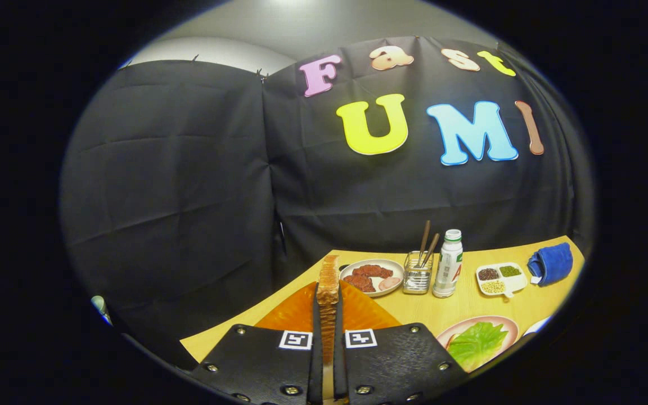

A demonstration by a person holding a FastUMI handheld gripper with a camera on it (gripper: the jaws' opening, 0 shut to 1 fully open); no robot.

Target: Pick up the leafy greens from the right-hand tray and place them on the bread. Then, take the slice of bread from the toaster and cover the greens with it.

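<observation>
My gripper is shut on a toasted slice of bread, held edge-on and upright between the two fingers, its top sticking out beyond them. Beneath it lies an orange plate, partly hidden by the fingers. To the right of the fingers a pale pink plate holds the leafy greens, which seem to lie on something pale; I cannot tell whether that is bread.
On the wooden table beyond the fingers stand a dish of sliced meats, a clear holder with chopsticks, a white bottle, a small divided dish of beans and a rolled blue cloth.
</observation>
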